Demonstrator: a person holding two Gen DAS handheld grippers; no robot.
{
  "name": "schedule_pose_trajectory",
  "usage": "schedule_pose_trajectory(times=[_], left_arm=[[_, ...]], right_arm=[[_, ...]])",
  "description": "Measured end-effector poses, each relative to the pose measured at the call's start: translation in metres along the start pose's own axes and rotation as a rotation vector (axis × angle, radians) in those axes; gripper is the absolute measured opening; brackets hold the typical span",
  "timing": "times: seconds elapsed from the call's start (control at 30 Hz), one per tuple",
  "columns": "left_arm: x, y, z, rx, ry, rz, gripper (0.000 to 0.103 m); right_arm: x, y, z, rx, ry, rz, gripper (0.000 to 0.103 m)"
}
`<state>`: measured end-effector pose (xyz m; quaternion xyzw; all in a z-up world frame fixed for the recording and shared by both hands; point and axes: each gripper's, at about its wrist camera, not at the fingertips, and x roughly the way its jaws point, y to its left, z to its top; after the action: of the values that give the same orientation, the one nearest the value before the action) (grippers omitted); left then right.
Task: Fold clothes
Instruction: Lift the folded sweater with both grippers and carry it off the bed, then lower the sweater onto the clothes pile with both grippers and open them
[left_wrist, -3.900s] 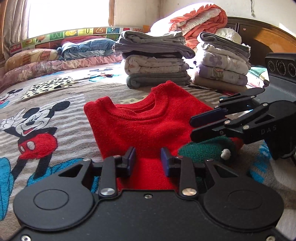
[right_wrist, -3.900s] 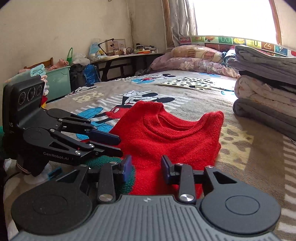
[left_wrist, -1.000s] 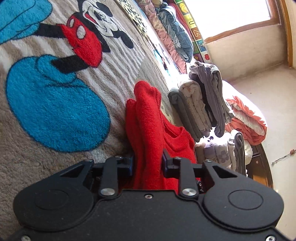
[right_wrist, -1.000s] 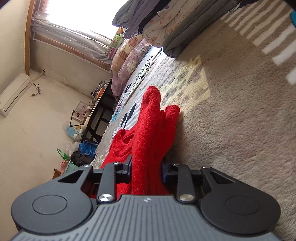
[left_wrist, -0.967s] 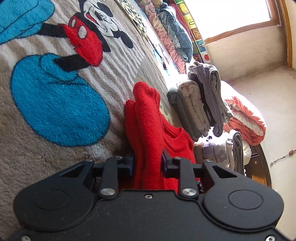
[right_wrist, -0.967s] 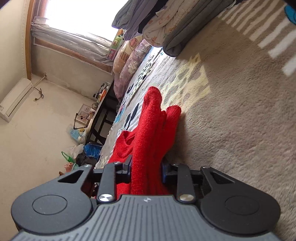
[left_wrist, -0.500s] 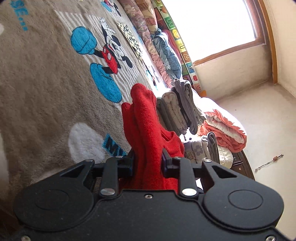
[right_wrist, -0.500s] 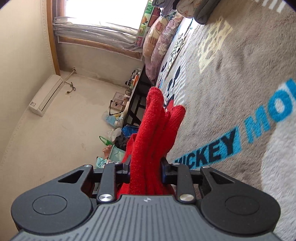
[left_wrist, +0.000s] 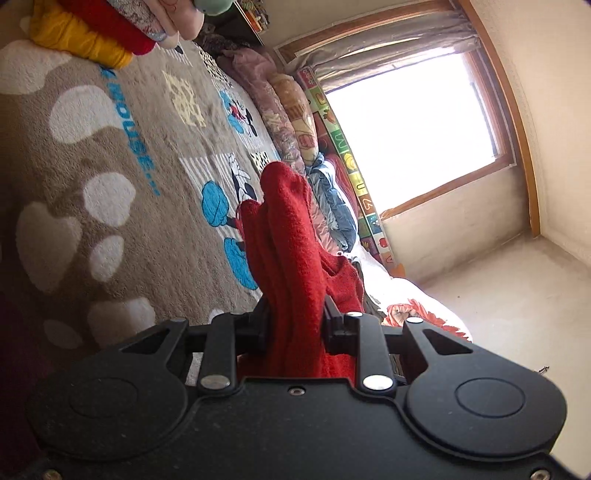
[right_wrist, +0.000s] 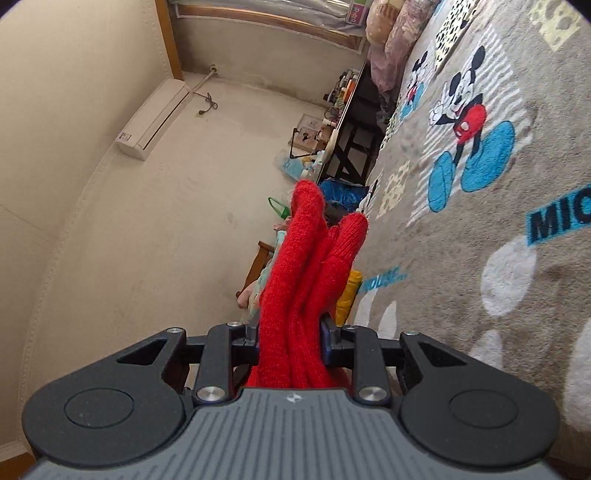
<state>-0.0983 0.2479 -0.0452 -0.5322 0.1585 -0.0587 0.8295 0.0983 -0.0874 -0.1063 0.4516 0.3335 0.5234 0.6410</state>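
Left wrist view: my left gripper (left_wrist: 295, 326) has its jaws closed on a bunched edge of the one red sweater (left_wrist: 291, 236), held up off the Mickey blanket (left_wrist: 110, 177); the knit looks thick, soft and floppy, so I judge it light, best pinched through doubled edge layers. Right wrist view: my right gripper (right_wrist: 290, 338) likewise clamps the red sweater (right_wrist: 306, 266), which hangs clear of the blanket (right_wrist: 480, 221). One sweater, two grippers, both gripping
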Motion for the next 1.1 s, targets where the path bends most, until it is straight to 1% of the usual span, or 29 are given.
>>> schedule_pose_trajectory(times=[0.17, 0.27, 0.37, 0.5, 0.77, 0.87, 0.93, 1.1], left_arm=[[-0.033, 0.003, 0.044, -0.019, -0.161, -0.046, 0.025], [-0.048, 0.008, 0.075, -0.025, -0.238, -0.052, 0.025], [-0.06, 0.013, 0.107, -0.041, -0.303, -0.063, 0.025], [-0.071, 0.016, 0.155, -0.036, -0.378, -0.052, 0.025], [-0.066, 0.022, 0.256, -0.038, -0.453, -0.015, 0.025], [-0.057, 0.022, 0.293, -0.036, -0.475, -0.003, 0.025], [-0.05, 0.023, 0.313, -0.042, -0.486, -0.002, 0.025], [-0.032, 0.034, 0.347, -0.071, -0.506, 0.016, 0.025]], right_arm=[[0.078, 0.031, 0.018, -0.029, 0.088, 0.058, 0.029], [0.125, 0.05, 0.029, -0.046, 0.142, 0.091, 0.029], [0.172, 0.068, 0.039, -0.058, 0.191, 0.122, 0.029], [0.237, 0.084, 0.051, -0.059, 0.235, 0.156, 0.029], [0.356, 0.098, 0.082, -0.017, 0.27, 0.2, 0.029], [0.397, 0.096, 0.098, 0.027, 0.289, 0.212, 0.029], [0.422, 0.092, 0.109, 0.061, 0.292, 0.212, 0.029], [0.468, 0.088, 0.127, 0.074, 0.292, 0.208, 0.029]])
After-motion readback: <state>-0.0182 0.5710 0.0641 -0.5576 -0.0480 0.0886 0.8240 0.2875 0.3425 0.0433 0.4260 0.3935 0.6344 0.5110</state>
